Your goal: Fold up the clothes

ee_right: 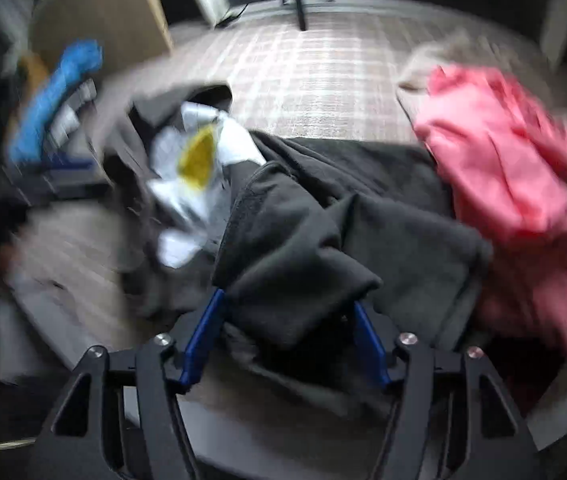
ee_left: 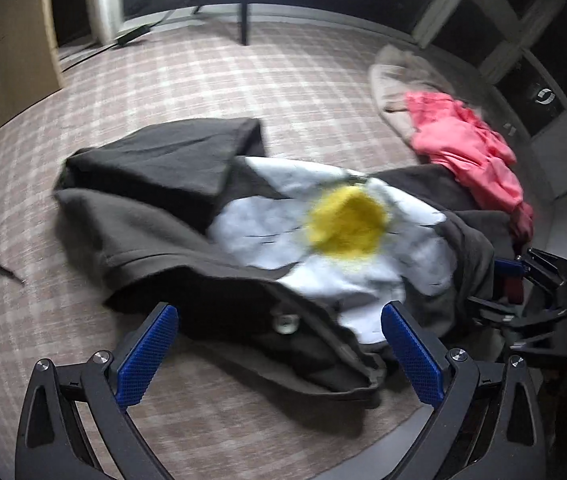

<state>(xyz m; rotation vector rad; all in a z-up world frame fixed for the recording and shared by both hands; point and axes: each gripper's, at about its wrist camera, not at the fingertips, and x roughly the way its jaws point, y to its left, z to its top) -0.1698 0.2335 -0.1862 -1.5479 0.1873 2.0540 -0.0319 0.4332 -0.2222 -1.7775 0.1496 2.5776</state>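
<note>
Blue-padded jaws of the left hand-held gripper [ee_left: 279, 356] stand spread over the hem of the dark garment [ee_left: 155, 216], gripping nothing; the right hand-held gripper [ee_right: 289, 338] is also spread, a dark fold lying loose between its pads; the garment lies crumpled on the plaid surface [ee_left: 211, 80], flower print [ee_left: 335, 232] up; a pink garment [ee_right: 503, 168] overlaps its far edge and may drag along; bunched layers risk a crooked fold.

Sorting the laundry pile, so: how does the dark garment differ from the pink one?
The dark garment carries a big white-and-yellow flower print; the pink garment looks plain. The dark one lies spread in front of the grippers; the pink one sits bunched farther off, on a beige cloth. Neither is folded yet.
</note>
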